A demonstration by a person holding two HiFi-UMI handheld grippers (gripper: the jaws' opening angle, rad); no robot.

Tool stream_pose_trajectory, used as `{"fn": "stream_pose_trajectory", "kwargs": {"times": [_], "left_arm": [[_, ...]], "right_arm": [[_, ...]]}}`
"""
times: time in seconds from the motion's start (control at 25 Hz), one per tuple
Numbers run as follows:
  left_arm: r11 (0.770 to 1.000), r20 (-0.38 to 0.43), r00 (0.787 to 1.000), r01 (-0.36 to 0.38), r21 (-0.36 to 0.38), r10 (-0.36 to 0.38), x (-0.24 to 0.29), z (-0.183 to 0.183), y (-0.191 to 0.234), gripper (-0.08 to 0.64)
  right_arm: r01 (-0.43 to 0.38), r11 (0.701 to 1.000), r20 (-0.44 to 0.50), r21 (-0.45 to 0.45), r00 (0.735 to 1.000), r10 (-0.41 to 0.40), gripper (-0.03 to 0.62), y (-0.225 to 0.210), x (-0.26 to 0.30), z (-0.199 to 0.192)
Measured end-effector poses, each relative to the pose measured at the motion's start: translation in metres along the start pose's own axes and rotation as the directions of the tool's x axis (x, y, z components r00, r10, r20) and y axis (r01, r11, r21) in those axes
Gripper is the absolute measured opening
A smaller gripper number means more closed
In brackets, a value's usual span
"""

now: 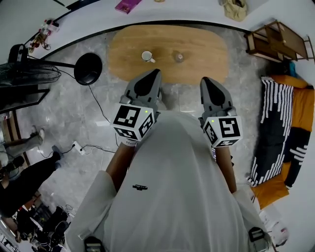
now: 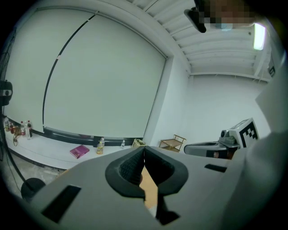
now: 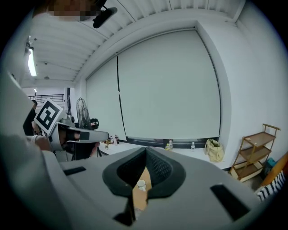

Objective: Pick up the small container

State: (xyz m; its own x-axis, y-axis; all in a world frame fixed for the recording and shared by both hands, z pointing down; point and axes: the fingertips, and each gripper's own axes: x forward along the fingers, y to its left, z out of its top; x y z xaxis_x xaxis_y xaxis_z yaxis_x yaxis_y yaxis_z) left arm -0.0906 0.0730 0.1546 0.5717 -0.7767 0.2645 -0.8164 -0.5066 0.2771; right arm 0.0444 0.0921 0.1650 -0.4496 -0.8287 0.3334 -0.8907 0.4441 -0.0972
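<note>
The left gripper [image 1: 154, 74] is clenched on nothing, close to the person's chest. On the oval wooden table [image 1: 209, 49] beyond it, a white mug [image 1: 147, 56] stands left of the small container [image 1: 178, 57], untouched. The right gripper [image 1: 205, 81] is likewise clenched and empty.

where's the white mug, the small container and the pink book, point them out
white mug [image 1: 146, 56], head view, the middle of its open top
small container [image 1: 178, 57], head view, its top, seen from above
pink book [image 1: 127, 5], head view, the middle of its cover
</note>
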Motion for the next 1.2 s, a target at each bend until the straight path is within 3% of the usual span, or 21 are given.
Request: {"fn": "stream_pose_trajectory", "kwargs": {"times": [0.24,0.4,0.52,0.72,1.08,1.2], "left_arm": [[0.999,0.000,0.999,0.038,0.000,-0.038,0.020,0.016,0.047,0.020],[0.994,0.001,0.995,0.104,-0.044,-0.104,0.028,0.021,0.072,0.020],[0.989,-0.024,0.989,0.148,-0.013,-0.149,0.036,0.017,0.086,0.020],[0.976,-0.077,0.973,0.216,-0.026,-0.217,0.054,0.008,0.075,0.020],[0.970,-0.139,0.960,0.240,-0.030,-0.242,0.076,-0.013,0.056,0.020],[0.968,-0.154,0.957,0.251,0.023,-0.245,0.082,-0.020,0.058,0.020]], "right_arm": [[0.013,1.000,0.009,-0.008,1.000,-0.012,0.008,0.007,0.050,0.015],[0.043,0.999,0.000,-0.025,0.999,-0.043,0.008,0.011,0.074,0.024],[0.076,0.996,-0.010,-0.048,0.997,-0.077,0.008,0.017,0.088,0.026],[0.110,0.994,-0.057,-0.017,0.992,-0.111,0.008,0.013,0.084,0.019],[0.147,0.989,-0.125,0.012,0.982,-0.145,0.008,-0.016,0.076,0.000],[0.146,0.989,-0.129,0.017,0.981,-0.142,0.008,-0.020,0.079,-0.002]]}}
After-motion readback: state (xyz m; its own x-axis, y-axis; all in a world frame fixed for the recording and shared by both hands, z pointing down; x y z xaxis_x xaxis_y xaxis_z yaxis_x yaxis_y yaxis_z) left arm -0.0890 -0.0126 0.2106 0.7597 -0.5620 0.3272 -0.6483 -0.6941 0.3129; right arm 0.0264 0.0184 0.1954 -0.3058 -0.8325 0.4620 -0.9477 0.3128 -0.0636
